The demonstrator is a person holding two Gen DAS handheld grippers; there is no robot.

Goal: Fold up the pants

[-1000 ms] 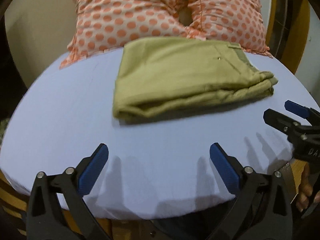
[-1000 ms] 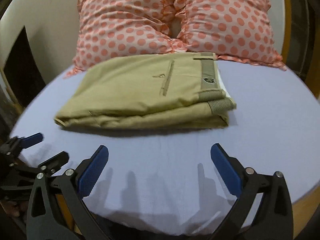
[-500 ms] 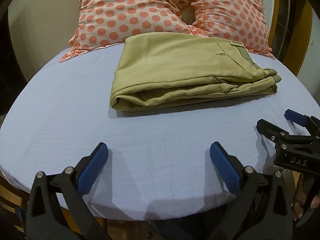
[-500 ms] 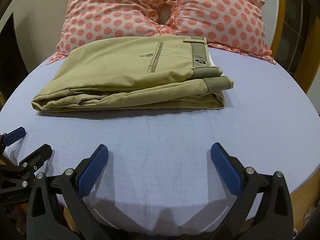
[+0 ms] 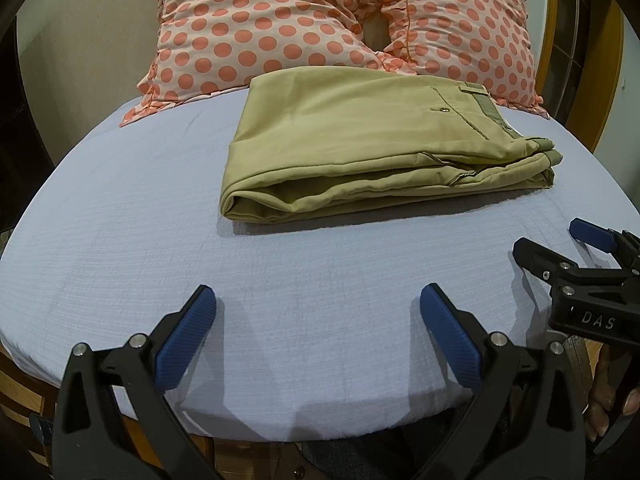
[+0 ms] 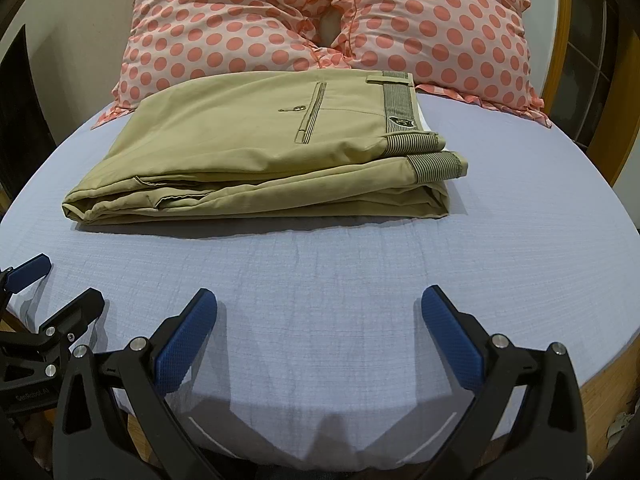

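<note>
The folded khaki pants (image 5: 372,148) are lying on the bed (image 5: 120,240) near the pillows (image 6: 320,20); left claw (image 5: 318,312) and right claw (image 6: 320,312) are hovering wide, empty.

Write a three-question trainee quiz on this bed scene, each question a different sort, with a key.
1. True or false: the left gripper is shut on the pants.
2. Multiple choice: the pants lie A) spread flat, B) folded in a stack, C) hanging off the bed.
3. Fill in: behind the pants lie two polka-dot ____.

Key:
1. False; both it and the right gripper are open, short of the pants.
2. B
3. pillows
</note>
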